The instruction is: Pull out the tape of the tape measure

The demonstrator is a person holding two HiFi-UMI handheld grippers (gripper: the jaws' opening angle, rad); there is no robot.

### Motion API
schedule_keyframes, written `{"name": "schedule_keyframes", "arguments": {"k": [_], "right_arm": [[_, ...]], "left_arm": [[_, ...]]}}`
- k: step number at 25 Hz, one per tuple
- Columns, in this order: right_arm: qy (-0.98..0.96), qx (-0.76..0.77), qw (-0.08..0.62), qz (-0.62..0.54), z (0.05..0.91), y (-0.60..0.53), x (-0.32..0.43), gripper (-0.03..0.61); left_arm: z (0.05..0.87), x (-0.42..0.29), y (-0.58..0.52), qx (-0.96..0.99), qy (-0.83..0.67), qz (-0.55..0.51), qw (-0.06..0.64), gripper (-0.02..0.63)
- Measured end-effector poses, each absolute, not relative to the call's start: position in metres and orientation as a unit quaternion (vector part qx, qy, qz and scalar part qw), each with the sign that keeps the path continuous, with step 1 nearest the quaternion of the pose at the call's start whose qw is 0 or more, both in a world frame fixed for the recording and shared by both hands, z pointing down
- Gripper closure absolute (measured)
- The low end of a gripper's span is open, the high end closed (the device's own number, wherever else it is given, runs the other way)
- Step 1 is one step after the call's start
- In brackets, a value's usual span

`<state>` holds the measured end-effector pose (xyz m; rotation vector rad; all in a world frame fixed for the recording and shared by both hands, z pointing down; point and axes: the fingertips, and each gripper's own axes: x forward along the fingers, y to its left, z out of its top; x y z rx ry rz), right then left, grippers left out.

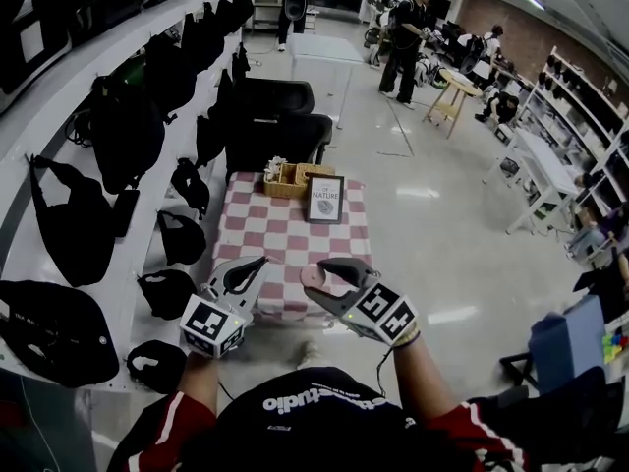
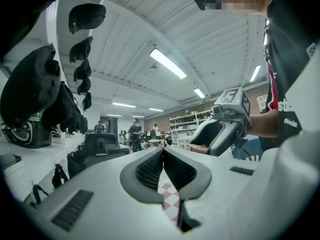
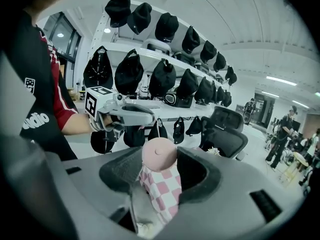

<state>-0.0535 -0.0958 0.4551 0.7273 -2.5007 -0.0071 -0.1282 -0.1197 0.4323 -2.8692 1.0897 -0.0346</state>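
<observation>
A small round pink tape measure point(image 3: 159, 154) sits between the jaws of my right gripper point(image 3: 160, 160), which is shut on it and holds it in the air. In the head view the tape measure point(image 1: 312, 276) shows at the tip of the right gripper point(image 1: 324, 275), above the near edge of a table with a pink-and-white checked cloth point(image 1: 265, 232). No tape shows outside the case. My left gripper point(image 1: 257, 264) hovers just left of it, a short gap apart. Its jaws point(image 2: 163, 153) are shut with nothing between them.
A wicker basket point(image 1: 288, 179) and a framed sign point(image 1: 325, 200) stand at the table's far end, with black office chairs point(image 1: 280, 126) behind. Shelves with black bags and caps point(image 1: 118, 136) line the left wall. People stand far off at the back point(image 1: 403, 47).
</observation>
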Motion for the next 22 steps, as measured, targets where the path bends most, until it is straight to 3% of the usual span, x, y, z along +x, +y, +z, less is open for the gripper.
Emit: {"name": "schedule_keyframes", "arguments": {"k": [11, 22], "right_arm": [[-0.915, 0.308, 0.261, 0.016, 0.461, -0.118, -0.018, 0.359], [-0.891, 0.374, 0.256, 0.039, 0.469, -0.138, 0.043, 0.359]], "left_arm": [[0.428, -0.156, -0.156, -0.905, 0.425, 0.007, 0.013, 0.606], [0.431, -0.139, -0.187, -0.9, 0.436, -0.004, 0.009, 0.606]]}}
